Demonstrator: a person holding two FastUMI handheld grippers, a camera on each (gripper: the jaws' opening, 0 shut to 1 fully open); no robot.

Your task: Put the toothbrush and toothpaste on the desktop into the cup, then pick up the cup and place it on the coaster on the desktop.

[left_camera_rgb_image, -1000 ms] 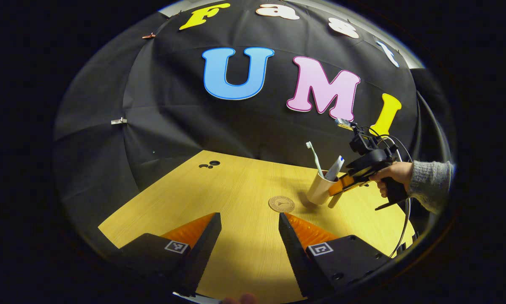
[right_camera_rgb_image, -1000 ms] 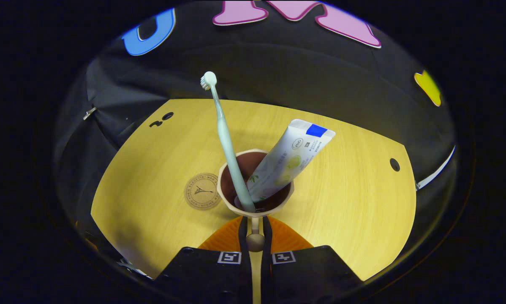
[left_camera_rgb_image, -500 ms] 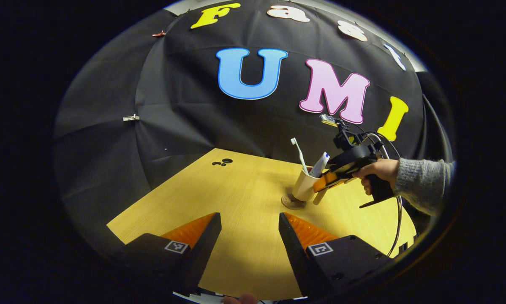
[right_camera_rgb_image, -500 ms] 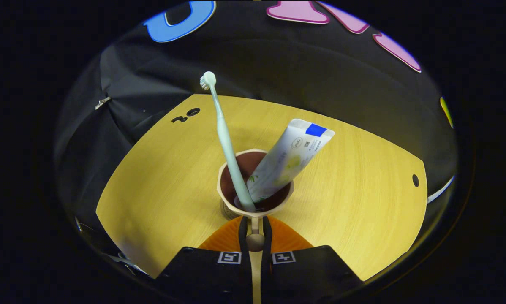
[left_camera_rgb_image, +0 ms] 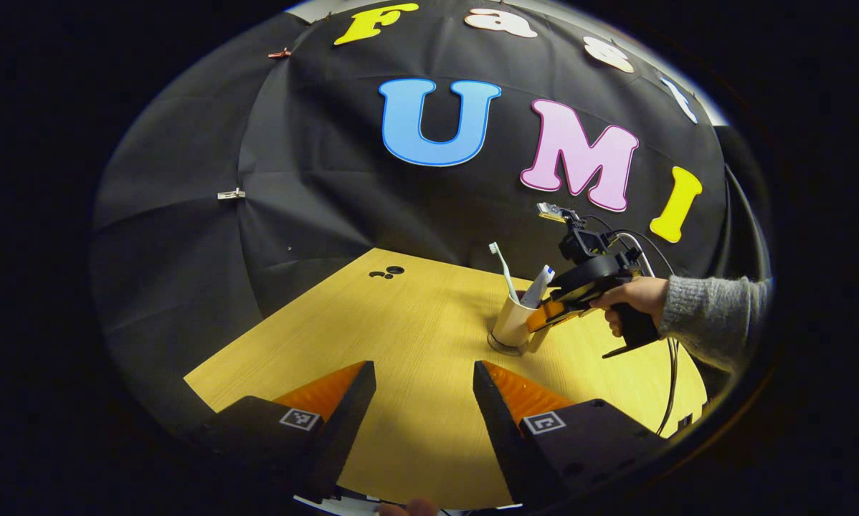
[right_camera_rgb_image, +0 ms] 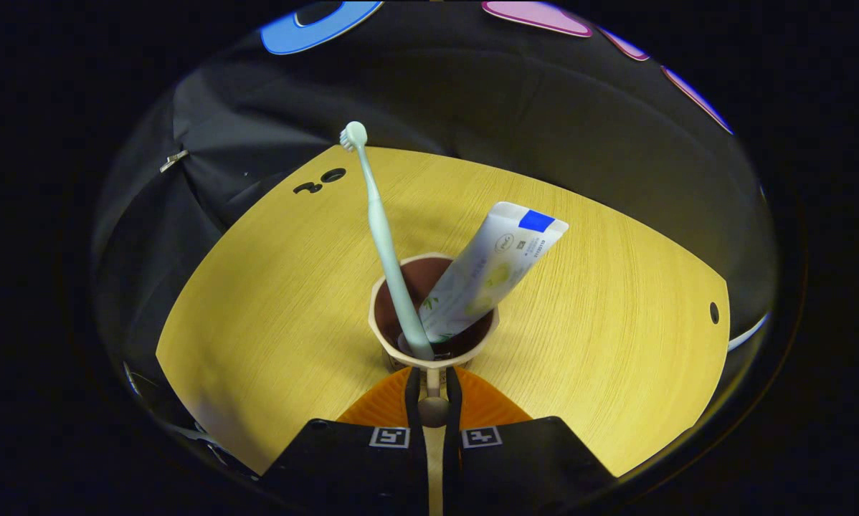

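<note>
A beige cup [right_camera_rgb_image: 404,356] [left_camera_rgb_image: 510,328] holds a pale green toothbrush [right_camera_rgb_image: 385,244] [left_camera_rgb_image: 502,268] and a white toothpaste tube [right_camera_rgb_image: 490,272] [left_camera_rgb_image: 537,286], both leaning out of its rim. My right gripper [right_camera_rgb_image: 433,390] [left_camera_rgb_image: 540,324] is shut on the cup's handle [right_camera_rgb_image: 434,408]. In the left gripper view the cup stands over the round coaster [left_camera_rgb_image: 500,350], of which a dark edge shows beneath its base. My left gripper [left_camera_rgb_image: 424,380] hangs open over the near part of the wooden desktop [left_camera_rgb_image: 401,337], well short of the cup.
A hand in a grey sleeve [left_camera_rgb_image: 716,315] holds the right gripper, with a cable [left_camera_rgb_image: 670,387] trailing down to the desk's right edge. Small dark holes [right_camera_rgb_image: 322,180] mark the desk's far left corner, and another hole [right_camera_rgb_image: 713,312] sits near the right edge.
The right gripper carried the cup leftward from beside the coaster to over it and lowered it. The coaster has gone out of the right gripper view. The left gripper stayed open.
</note>
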